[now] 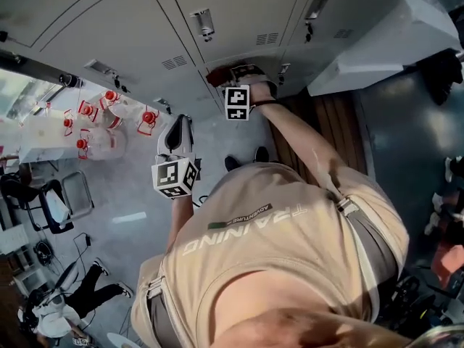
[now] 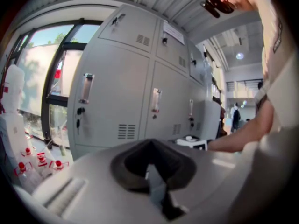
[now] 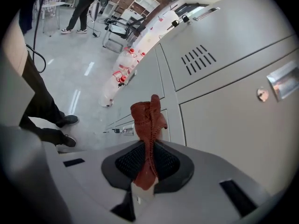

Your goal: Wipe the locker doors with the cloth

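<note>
A crumpled red cloth [image 3: 149, 120] sticks up between the jaws of my right gripper [image 3: 148, 149], which is shut on it. The cloth [image 1: 230, 74] is close to the grey locker doors [image 1: 239, 13], low on the row, near a door edge [image 3: 170, 115]; I cannot tell whether it touches. In the head view my right gripper [image 1: 239, 85] reaches out to the lockers. My left gripper [image 1: 180, 130] hangs lower and to the left, away from the doors, jaws shut with nothing in them. From the left gripper [image 2: 150, 149] the lockers [image 2: 112, 101] stand some way off.
Large water bottles with red caps [image 1: 109, 122] stand on the floor left of the lockers, by a window [image 2: 51, 78]. A folding chair [image 1: 72, 191] and a person [image 1: 65, 303] are further left. A brown bench [image 1: 326, 122] and a white ledge [image 1: 384, 42] lie to the right.
</note>
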Available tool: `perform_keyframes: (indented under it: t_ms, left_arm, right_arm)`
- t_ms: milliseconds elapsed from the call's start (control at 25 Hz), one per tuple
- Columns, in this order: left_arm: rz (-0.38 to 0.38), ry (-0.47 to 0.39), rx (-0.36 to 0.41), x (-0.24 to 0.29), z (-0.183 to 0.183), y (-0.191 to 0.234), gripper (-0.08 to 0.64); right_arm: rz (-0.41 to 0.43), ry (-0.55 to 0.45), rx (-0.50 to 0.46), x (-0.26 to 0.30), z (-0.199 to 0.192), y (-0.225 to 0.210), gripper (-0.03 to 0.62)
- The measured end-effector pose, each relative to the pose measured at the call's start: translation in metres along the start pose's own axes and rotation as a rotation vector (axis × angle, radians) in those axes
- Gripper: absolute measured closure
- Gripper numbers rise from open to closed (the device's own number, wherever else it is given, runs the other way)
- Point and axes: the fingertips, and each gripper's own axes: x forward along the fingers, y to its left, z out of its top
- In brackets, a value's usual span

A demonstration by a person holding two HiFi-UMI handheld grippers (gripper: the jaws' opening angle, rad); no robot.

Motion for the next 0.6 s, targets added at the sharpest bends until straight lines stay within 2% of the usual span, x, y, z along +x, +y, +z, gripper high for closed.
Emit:
perform_keyframes:
  t_ms: [160, 280, 400, 600]
  left_arm:
    - [-0.026, 0.009, -0.012, 0.011, -0.007, -0.007, 0.555]
    - [-0.056, 0.003, -0.01, 0.022, -0.006, -0.015, 0.555]
    - [-0.093, -0.009, 0.006, 0.035, 0.002, -0.021, 0.555]
    - [-0.143, -0.023, 0.017, 0.049, 0.01, -0.035, 0.555]
  right_arm:
    - [-0.066, -0.038, 0.028, -0.046, -0.003, -0.016, 0.538]
    - [-0.157, -0.071, 0.046, -0.092, -0.003, -0.047, 0.538]
    - [-0.309, -0.118, 0.056, -0.151, 0.001, -0.1, 0.538]
    - [-0.649, -0.186, 0.056, -0.28, 0.006, -0.202, 0.538]
